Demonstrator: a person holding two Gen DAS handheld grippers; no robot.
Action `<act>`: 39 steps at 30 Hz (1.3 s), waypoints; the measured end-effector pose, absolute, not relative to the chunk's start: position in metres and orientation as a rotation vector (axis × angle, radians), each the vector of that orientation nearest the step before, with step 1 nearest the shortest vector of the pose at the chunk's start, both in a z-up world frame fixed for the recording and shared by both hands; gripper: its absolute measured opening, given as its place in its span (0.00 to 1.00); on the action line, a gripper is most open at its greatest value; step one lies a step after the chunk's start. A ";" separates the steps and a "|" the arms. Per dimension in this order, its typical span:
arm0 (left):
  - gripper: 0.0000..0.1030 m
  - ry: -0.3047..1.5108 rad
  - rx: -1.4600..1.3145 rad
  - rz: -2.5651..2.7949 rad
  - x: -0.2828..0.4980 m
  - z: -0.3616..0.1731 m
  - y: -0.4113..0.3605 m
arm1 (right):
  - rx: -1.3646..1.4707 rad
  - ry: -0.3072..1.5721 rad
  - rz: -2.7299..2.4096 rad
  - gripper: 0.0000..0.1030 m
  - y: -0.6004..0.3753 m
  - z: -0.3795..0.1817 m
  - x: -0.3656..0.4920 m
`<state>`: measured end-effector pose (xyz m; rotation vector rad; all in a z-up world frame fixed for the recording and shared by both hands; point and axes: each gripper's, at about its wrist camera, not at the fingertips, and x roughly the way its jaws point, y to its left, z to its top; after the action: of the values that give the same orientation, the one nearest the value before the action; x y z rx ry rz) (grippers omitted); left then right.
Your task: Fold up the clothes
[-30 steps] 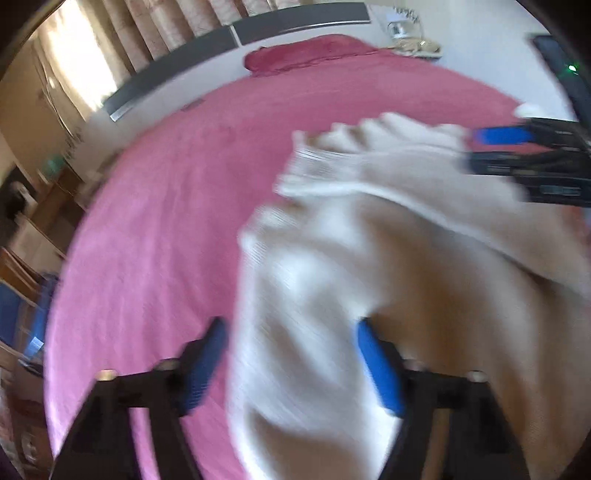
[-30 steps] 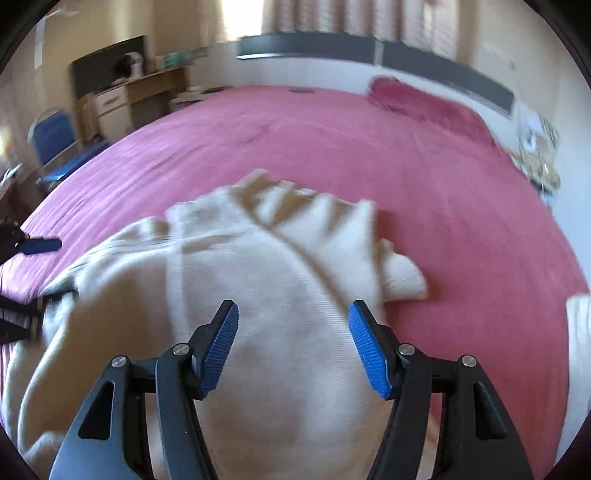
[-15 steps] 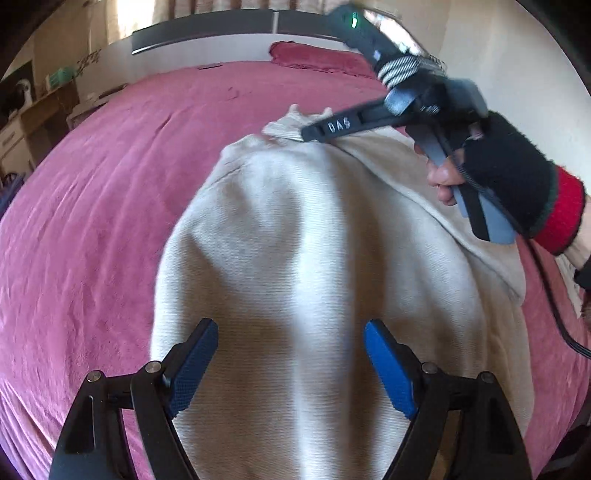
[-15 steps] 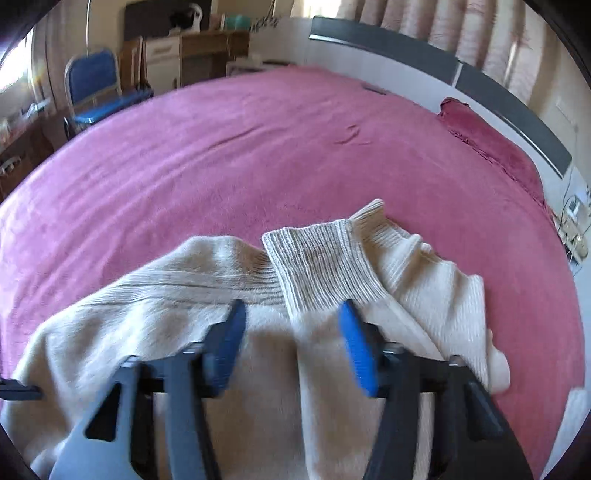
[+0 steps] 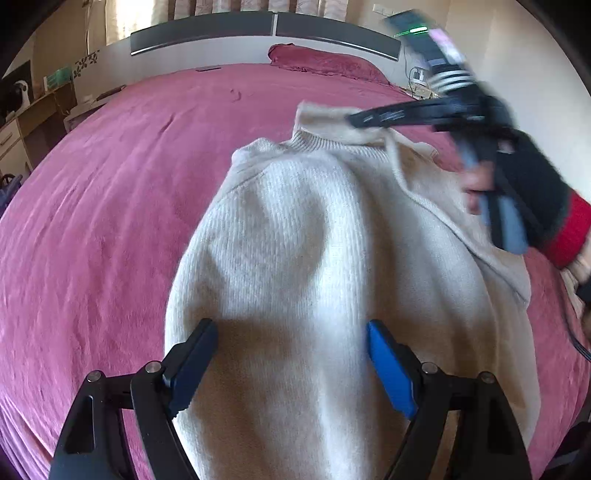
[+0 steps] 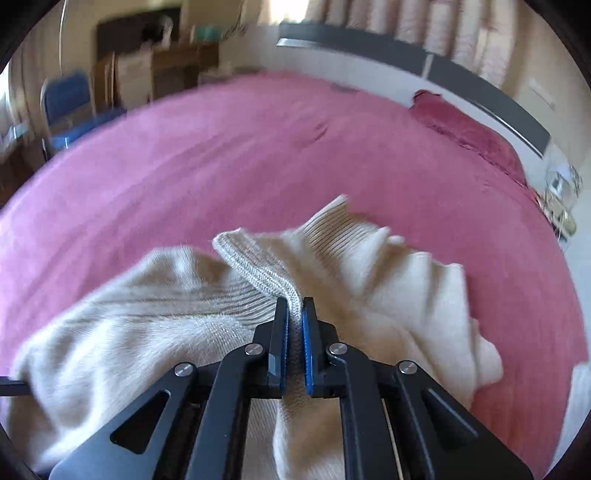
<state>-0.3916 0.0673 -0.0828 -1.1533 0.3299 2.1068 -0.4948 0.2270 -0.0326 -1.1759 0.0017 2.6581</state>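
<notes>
A cream knitted sweater [image 5: 295, 236] lies on the pink bedspread [image 5: 110, 192]. My left gripper [image 5: 291, 354] is open, its blue pads hovering over the sweater's lower body without gripping it. My right gripper [image 6: 294, 325] is shut on the ribbed cuff of the sweater sleeve [image 6: 258, 269] and holds it lifted. In the left wrist view the right gripper [image 5: 354, 120] shows at the upper right, held by a black-gloved hand [image 5: 532, 192], pinching the sleeve cuff [image 5: 325, 118] above the sweater's collar.
The bedspread [image 6: 221, 155] spreads wide to the left and far side. A pink pillow [image 5: 325, 61] and dark headboard [image 5: 258, 26] are at the far end. A desk and blue chair [image 6: 70, 107] stand left of the bed. A bedside table [image 6: 561, 199] is at the right.
My right gripper has closed on the sleeve cuff and lifted it. My left gripper has stayed open over the sweater's body.
</notes>
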 end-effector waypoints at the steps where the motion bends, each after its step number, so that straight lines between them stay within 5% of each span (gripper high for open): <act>1: 0.81 0.332 -1.153 2.105 -0.394 -0.083 0.072 | -1.147 0.021 2.664 0.06 0.230 -0.025 -0.484; 6: 0.81 0.379 -1.169 2.073 -0.390 -0.086 0.096 | -0.929 0.139 2.670 0.06 0.252 0.025 -0.397; 19: 0.81 0.508 -1.189 2.005 -0.307 -0.061 0.133 | -0.379 0.485 2.217 0.06 0.290 0.110 0.014; 25: 0.81 0.506 -1.219 2.005 -0.280 -0.044 0.121 | -0.488 0.711 1.897 0.07 0.370 0.042 0.128; 28: 0.81 0.519 -1.244 2.016 -0.268 -0.040 0.103 | -0.557 0.847 1.843 0.27 0.373 0.009 0.148; 30: 0.81 0.536 -1.258 2.026 -0.259 -0.038 0.089 | -0.616 0.833 1.971 0.74 0.340 0.008 0.128; 37: 0.81 0.469 -1.257 2.070 -0.200 -0.028 0.027 | -0.993 0.819 2.519 0.75 0.189 -0.025 0.005; 39: 0.81 0.452 -1.268 2.081 -0.186 -0.030 0.008 | -1.125 0.828 2.671 0.66 0.143 -0.040 -0.034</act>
<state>-0.1857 0.0085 -0.0299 -1.2680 0.4521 2.0810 -0.0338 0.1434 -0.0402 -1.1248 0.8282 2.6712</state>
